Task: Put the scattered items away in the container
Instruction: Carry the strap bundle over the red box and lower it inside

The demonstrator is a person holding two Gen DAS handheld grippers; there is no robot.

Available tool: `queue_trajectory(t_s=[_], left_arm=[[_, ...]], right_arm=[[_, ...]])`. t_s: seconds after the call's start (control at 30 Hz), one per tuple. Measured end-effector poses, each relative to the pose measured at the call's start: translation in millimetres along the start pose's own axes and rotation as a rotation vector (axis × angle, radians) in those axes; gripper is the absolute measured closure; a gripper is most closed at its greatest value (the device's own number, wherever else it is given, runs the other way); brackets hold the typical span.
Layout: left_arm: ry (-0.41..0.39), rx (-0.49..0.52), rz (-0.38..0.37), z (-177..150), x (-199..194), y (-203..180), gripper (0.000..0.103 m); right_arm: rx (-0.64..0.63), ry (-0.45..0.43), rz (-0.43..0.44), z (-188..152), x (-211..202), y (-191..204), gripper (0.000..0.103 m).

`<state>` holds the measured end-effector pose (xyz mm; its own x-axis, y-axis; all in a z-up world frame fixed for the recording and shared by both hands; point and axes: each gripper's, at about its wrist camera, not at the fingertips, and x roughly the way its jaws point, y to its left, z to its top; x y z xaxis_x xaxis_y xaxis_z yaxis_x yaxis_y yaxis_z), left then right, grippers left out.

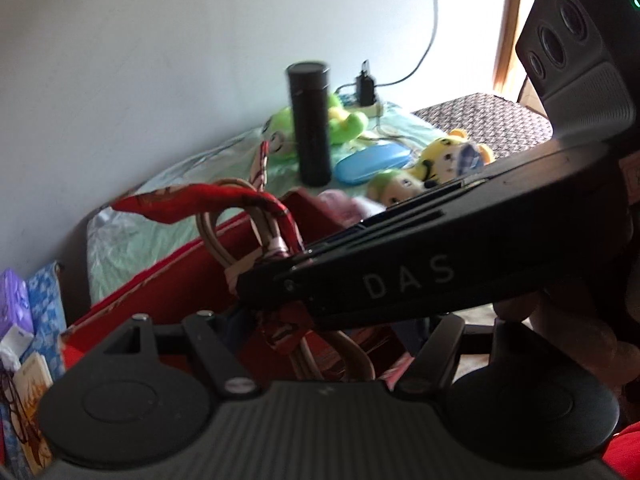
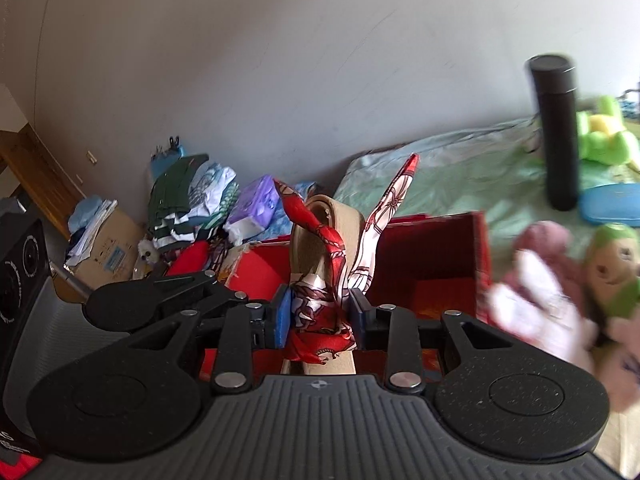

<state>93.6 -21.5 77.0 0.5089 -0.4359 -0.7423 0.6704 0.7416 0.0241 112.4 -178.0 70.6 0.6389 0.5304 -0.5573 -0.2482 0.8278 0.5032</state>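
A red box [image 2: 436,252] stands open on the bed; it also shows in the left wrist view [image 1: 160,280]. My right gripper [image 2: 320,316] is shut on a red and white scarf [image 2: 320,300] tied around tan bag handles [image 2: 316,224], held over the box. In the left wrist view the right gripper [image 1: 276,284] crosses the frame and grips the scarf [image 1: 192,200] and handles [image 1: 224,240]. My left gripper's fingertips are hidden behind it. A black flask [image 1: 310,120], a blue case [image 1: 372,162], a green plush [image 1: 344,120] and small dolls [image 1: 452,160] lie on the bed.
The bed has a pale green sheet [image 2: 460,168]. A pink and white plush [image 2: 540,300] lies right of the box. Piled clothes, tissue packs and a cardboard box [image 2: 112,244] sit on the floor at left. A charger and cable [image 1: 366,84] lie by the wall.
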Motion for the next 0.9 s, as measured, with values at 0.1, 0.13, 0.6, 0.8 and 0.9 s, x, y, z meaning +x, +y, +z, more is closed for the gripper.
queue_trajectory(t_s=[0.1, 0.13, 0.6, 0.8, 0.9], left_arm=[[0.044, -0.023, 0.013, 0.6, 26.7, 20.8, 0.032], [0.057, -0.031, 0.014, -1.0, 31.7, 26.8, 0.032], [0.300, -0.123, -0.035, -7.6, 104.3, 78.9, 0.033], [0.383, -0.116, -0.069, -8.2, 133.6, 77.5, 0.033], [0.423, -0.129, -0.091, -9.4, 145.5, 77.9, 0.033]], right_arm=[[0.034, 0.043, 0.019, 3.1, 30.9, 1.1, 0.070], [0.044, 0.057, 0.022, 3.2, 40.1, 1.1, 0.070], [0.175, 0.268, 0.006, -4.6, 128.6, -27.4, 0.071], [0.210, 0.343, -0.050, -8.4, 141.7, -36.2, 0.071], [0.247, 0.386, -0.100, -10.7, 146.3, -40.0, 0.071]])
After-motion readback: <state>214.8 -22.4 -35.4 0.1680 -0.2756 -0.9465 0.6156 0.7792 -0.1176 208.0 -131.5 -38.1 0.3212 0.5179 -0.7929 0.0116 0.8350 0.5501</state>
